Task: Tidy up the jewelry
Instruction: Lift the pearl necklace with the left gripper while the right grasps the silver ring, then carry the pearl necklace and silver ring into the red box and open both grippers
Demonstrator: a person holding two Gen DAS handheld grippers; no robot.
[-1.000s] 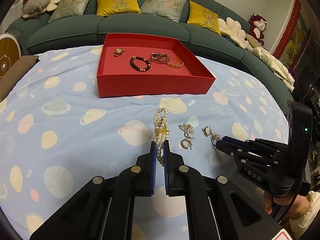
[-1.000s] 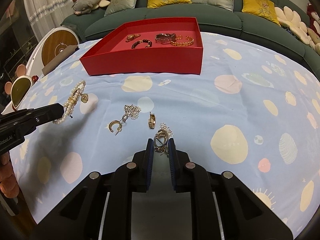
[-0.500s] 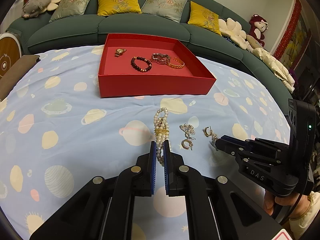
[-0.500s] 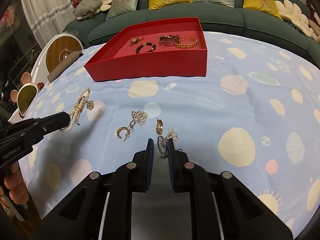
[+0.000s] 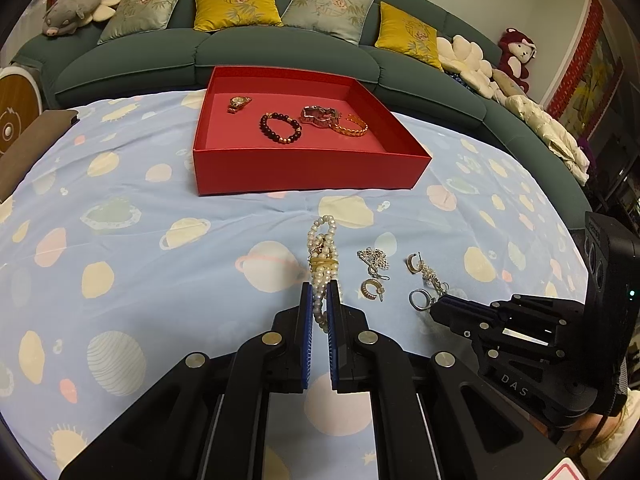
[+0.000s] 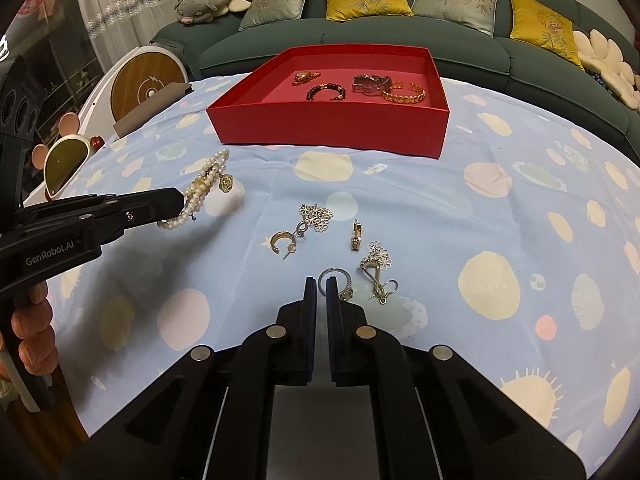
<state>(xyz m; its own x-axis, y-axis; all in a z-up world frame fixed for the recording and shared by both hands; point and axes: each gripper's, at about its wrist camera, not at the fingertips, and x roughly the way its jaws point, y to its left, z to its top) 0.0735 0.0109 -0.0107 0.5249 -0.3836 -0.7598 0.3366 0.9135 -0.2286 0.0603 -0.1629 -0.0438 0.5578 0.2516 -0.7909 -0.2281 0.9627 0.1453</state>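
Shallow red cardboard tray (image 5: 308, 170), 12 o'clock: gold watch (image 5: 238, 103), dark beaded bracelet (image 5: 280, 128), gold cuff (image 5: 349, 127). Left gripper (image 5: 319, 304) pinching white pearl bracelet (image 5: 323, 258); right gripper (image 6: 321, 286) clamped on silver ring (image 6: 335, 280).

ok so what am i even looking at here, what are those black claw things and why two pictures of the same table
There is no robot. A person holds a black two-finger gripper in each hand, and each picture comes from a wide-angle camera on one gripper, looking along its fingers. That is why each view also shows the other gripper from the side.

The left gripper is shut on a pearl bracelet. The right gripper is shut on a silver ring.

The surface is a blue planet-print cloth. Loose on it are flower-shaped and hoop earrings. Behind stands a red tray already holding a watch, a dark bead bracelet and a gold bangle.
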